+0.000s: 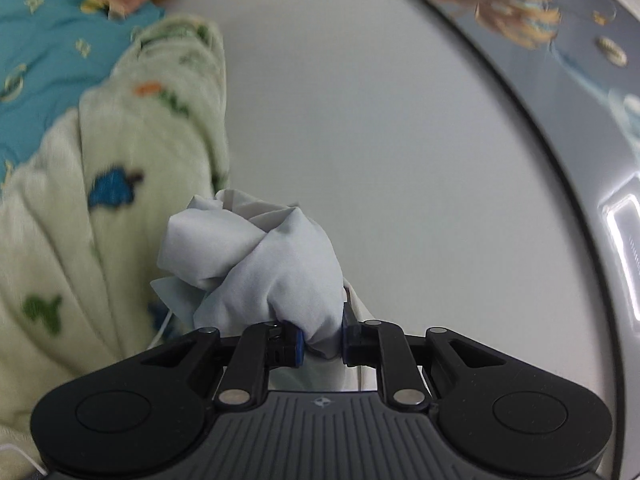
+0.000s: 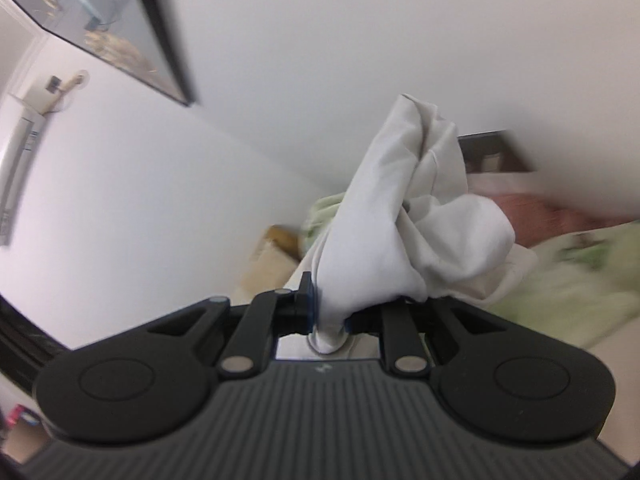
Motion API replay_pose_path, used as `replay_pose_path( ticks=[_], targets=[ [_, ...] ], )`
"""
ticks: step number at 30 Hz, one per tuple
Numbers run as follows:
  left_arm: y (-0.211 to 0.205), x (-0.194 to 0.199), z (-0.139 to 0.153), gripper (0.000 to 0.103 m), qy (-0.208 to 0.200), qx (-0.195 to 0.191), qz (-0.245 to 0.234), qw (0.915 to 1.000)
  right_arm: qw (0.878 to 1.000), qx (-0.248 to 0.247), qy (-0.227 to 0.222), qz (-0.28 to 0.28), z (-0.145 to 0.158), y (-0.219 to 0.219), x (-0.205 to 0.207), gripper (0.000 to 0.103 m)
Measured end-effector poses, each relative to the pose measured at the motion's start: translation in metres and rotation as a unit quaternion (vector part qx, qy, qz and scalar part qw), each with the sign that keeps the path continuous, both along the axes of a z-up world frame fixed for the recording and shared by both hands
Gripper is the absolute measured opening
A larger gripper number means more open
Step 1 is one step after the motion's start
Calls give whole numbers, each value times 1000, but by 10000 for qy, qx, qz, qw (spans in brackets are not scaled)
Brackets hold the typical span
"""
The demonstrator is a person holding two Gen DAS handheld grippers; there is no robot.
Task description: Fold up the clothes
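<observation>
A pale grey-white garment (image 1: pixel 256 256) is bunched up in front of my left gripper (image 1: pixel 322 342), whose blue pads are shut on a thick fold of it. In the right wrist view the same white garment (image 2: pixel 400 232) rises in a crumpled bundle from my right gripper (image 2: pixel 330 328), which is shut on another fold. Both grippers are held up in the air, facing a white wall. The rest of the garment hangs below, out of sight.
A light green blanket (image 1: pixel 120 184) with blue and green prints lies at the left over a teal sheet (image 1: pixel 48 60). A dark-framed picture (image 1: pixel 540 52) hangs on the white wall. The right wrist view shows the green blanket (image 2: pixel 568 280), a pink cushion (image 2: pixel 536 212) and a wall air conditioner (image 2: pixel 16 168).
</observation>
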State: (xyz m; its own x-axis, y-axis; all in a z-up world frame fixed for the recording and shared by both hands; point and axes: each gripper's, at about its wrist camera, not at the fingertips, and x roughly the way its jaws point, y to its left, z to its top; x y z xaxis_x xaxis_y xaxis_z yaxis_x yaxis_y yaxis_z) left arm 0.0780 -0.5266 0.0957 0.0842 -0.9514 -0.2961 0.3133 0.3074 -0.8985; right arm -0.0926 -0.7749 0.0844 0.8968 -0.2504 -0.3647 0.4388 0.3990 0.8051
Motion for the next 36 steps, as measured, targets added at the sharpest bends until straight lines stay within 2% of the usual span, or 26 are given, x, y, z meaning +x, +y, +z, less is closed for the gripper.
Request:
replay_pose_path(
  ticks=[2,5,8,11,14,16,21,25,29,34,35,36],
  targets=[
    [-3,-18,-29,18,12,358,-241,9991,9990,216,382,-29,-33,1,-19,17],
    [-2,-37,-63,18,56,679,-428,9968,9950,634,768,-43,-83,5,-44,17],
    [0,-49,-93,21,90,954,-579,9937,9943,803,689,-89,-119,13,-62,16],
    [-2,-51,-97,26,-84,1062,-655,9921,9956,813,450,-120,-130,13,-68,16],
    [-5,-57,-85,34,-415,1258,-742,9884,9952,839,472,-158,-125,14,-69,19],
    [-2,-57,-72,53,-696,1356,-864,9845,9953,798,521,-179,-116,22,-73,20],
    [33,-65,-25,78,-1425,1503,-819,9749,9957,149,865,-299,-83,46,-93,20],
    [66,-99,17,82,-1906,1633,-778,9649,9948,-374,911,-248,-54,71,-109,20],
    [89,-124,46,83,-2419,1719,-713,9523,9894,-1026,1018,-170,-21,102,-117,20],
    [127,-160,76,83,-2949,1714,-580,9382,9808,-1568,1163,-50,4,141,-130,21],
    [135,-168,81,83,-3055,1728,-553,9348,9793,-1648,1178,-46,7,147,-133,21],
    [142,-175,85,83,-3181,1749,-516,9304,9777,-1729,1194,-43,10,154,-136,27]
  ],
)
